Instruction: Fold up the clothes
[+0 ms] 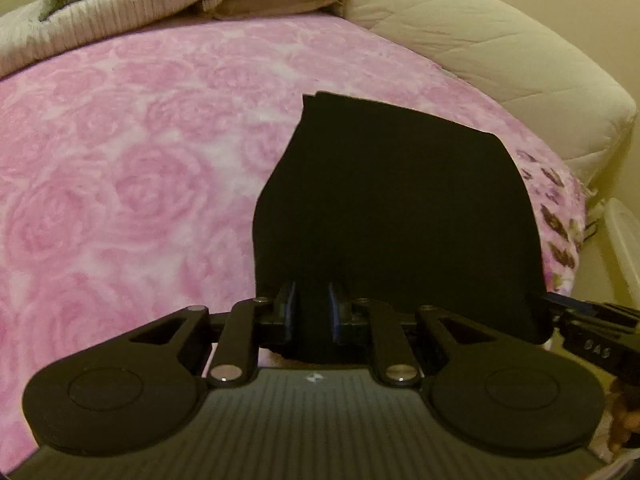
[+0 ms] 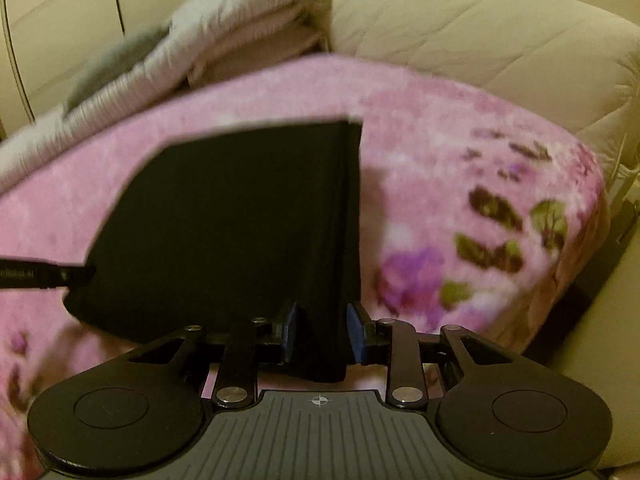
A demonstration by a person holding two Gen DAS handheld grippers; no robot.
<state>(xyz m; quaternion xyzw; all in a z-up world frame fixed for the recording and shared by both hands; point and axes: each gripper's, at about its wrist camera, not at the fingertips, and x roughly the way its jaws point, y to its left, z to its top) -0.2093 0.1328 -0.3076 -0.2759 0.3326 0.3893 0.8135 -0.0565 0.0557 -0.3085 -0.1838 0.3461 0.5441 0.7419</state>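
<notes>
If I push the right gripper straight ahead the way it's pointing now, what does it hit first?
The black folded garment: its near edge already sits between the right gripper fingers, so moving on would shove the cloth across the pink floral blanket. Beyond that lies the cream quilt, though depth is unclear.

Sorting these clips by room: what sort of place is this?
Most likely a bedroom: a pink rose-print blanket covers a bed, folded bedding is piled behind, and a quilted cream mattress edge shows beside it.
</notes>
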